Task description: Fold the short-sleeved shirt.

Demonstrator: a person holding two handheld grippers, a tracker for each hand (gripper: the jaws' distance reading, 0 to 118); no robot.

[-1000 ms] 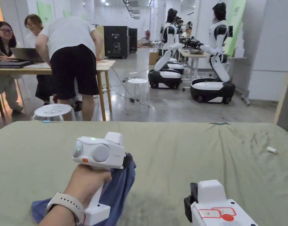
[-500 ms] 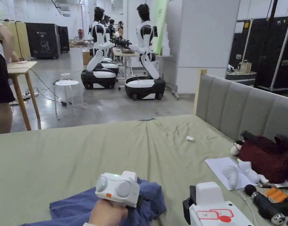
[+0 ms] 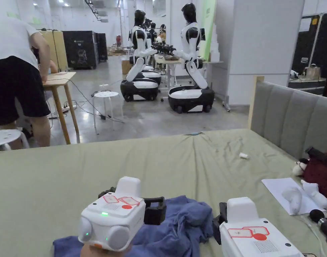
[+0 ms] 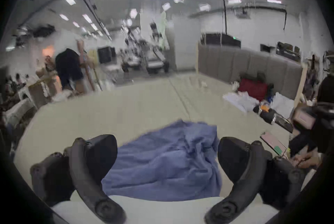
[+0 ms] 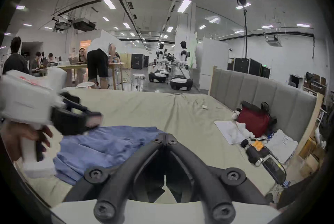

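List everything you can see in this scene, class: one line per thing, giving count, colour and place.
crumpled blue short-sleeved shirt: one, blue, on the bed between the grippers
green bed sheet: one, olive, under the shirt
grey padded headboard: one, grey, bed's right edge
dark red bag: one, against the headboard
white round stools: two, on the floor past the bed
wheeled humanoid robots: two, white and black, background
left gripper: one, black jaws, open above the shirt
right gripper: one, black jaws, shut, empty

The bed [image 3: 92, 167] carried an olive-green sheet. A crumpled blue shirt [image 3: 179, 227] lay on it. White paper [image 3: 276, 187] lay near the headboard
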